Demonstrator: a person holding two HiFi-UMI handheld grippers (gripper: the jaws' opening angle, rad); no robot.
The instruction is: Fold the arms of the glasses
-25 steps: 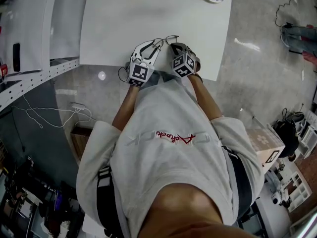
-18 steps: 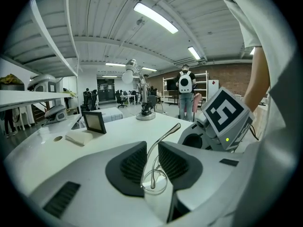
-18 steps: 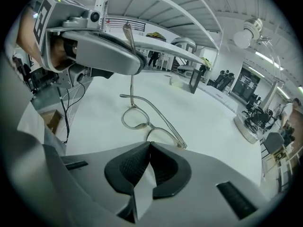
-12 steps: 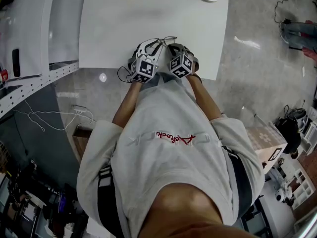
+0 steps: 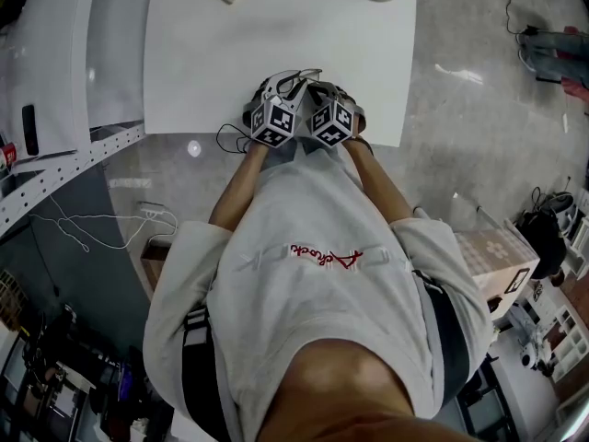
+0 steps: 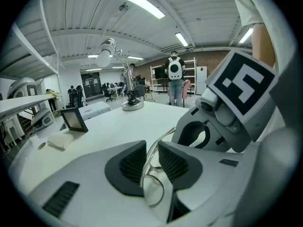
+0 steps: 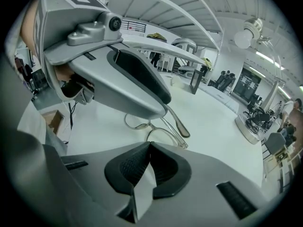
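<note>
- Near the front edge of the white table (image 5: pixel 221 44), both grippers crowd in side by side over the glasses (image 7: pixel 162 138), marker cubes close together.
- Over to the left gripper (image 6: pixel 151 150): its jaws have just been closing and now stand narrow. One clear arm (image 6: pixel 147 160) of the glasses threads between the ribbed pads, and a sliver of gap shows beside it, so no firm squeeze.
- And the right gripper (image 7: pixel 149 145): pads pressed together at the tips, right where the clear rim runs in, so the frame is pinched.
- From the right gripper view, a dark arm tip (image 7: pixel 184 133) juts out from under the left gripper, low over the tabletop.
- Further back on the table, well apart: a small stand-up screen (image 6: pixel 73 119) and a round lamp base (image 6: pixel 133 105).
</note>
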